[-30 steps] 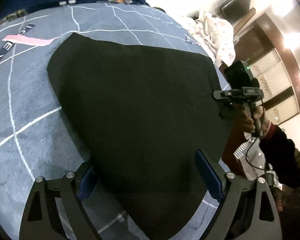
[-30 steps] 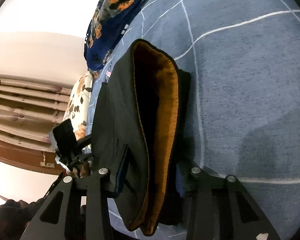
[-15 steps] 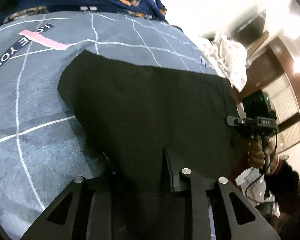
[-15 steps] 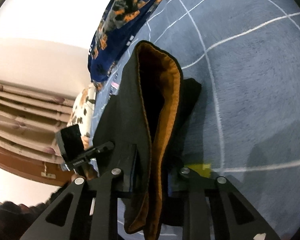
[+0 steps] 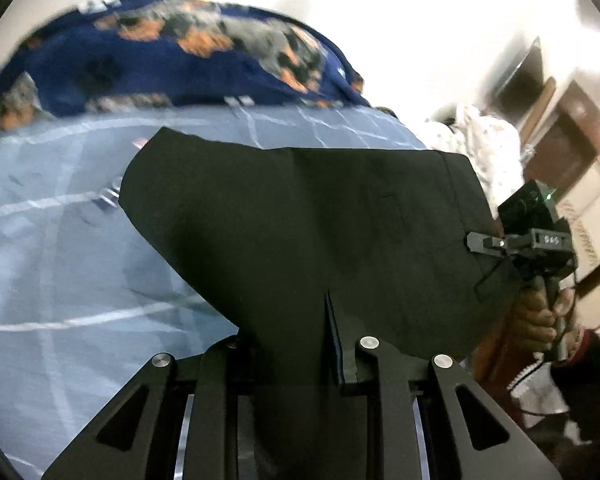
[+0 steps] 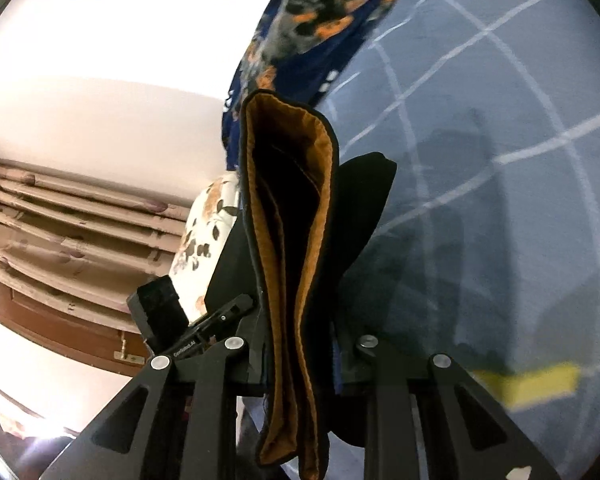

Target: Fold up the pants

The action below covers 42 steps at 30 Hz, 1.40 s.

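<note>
Black pants (image 5: 308, 220) hang stretched between my two grippers above a blue-grey bed cover (image 5: 60, 248). My left gripper (image 5: 292, 344) is shut on the near edge of the pants. My right gripper (image 6: 296, 356) is shut on the waistband, whose orange lining (image 6: 320, 200) faces the right wrist camera. In the left wrist view the right gripper (image 5: 488, 244) pinches the pants' right edge. In the right wrist view the left gripper (image 6: 220, 316) shows at lower left behind the cloth.
A dark blue floral blanket (image 5: 172, 64) lies bunched at the far side of the bed. A white floral pillow (image 6: 208, 236) and white bedding (image 5: 488, 148) lie beyond the bed. A yellow tape mark (image 6: 528, 384) is on the cover. Wooden panelling (image 6: 60, 220) lines the wall.
Both grippers closed on the pants, the left on the near edge and the right on the waistband. Both then lifted the cloth off the cover, and the views tilted upward.
</note>
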Each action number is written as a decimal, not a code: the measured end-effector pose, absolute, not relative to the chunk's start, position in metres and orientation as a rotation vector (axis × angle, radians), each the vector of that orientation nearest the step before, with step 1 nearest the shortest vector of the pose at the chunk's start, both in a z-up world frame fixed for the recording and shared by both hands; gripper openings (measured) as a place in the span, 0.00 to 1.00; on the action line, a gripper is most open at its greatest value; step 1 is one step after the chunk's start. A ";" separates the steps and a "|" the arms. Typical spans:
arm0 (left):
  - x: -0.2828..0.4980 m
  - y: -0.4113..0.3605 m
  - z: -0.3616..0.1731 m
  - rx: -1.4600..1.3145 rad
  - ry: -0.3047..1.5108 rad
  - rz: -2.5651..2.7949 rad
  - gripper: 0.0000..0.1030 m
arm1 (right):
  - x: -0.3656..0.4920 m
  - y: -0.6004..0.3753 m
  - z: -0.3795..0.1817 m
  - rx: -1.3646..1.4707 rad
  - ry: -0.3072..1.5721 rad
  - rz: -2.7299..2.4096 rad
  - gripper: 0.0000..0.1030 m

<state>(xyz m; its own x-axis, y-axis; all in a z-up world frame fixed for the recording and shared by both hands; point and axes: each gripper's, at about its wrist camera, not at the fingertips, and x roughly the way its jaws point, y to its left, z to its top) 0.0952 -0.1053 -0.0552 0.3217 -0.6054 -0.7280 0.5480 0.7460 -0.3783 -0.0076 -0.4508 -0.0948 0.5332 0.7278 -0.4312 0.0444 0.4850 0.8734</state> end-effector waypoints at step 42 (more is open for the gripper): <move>0.299 0.055 -0.118 -0.080 0.928 -0.357 0.36 | 0.283 -0.315 -0.159 0.962 1.007 0.588 0.19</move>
<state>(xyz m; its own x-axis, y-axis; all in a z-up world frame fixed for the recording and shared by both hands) 0.2986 0.0549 -0.1180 0.5454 -0.3347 -0.7685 0.2663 0.9385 -0.2197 0.2830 -0.3147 -0.1590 0.4404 0.7874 -0.4314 0.0104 0.4760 0.8794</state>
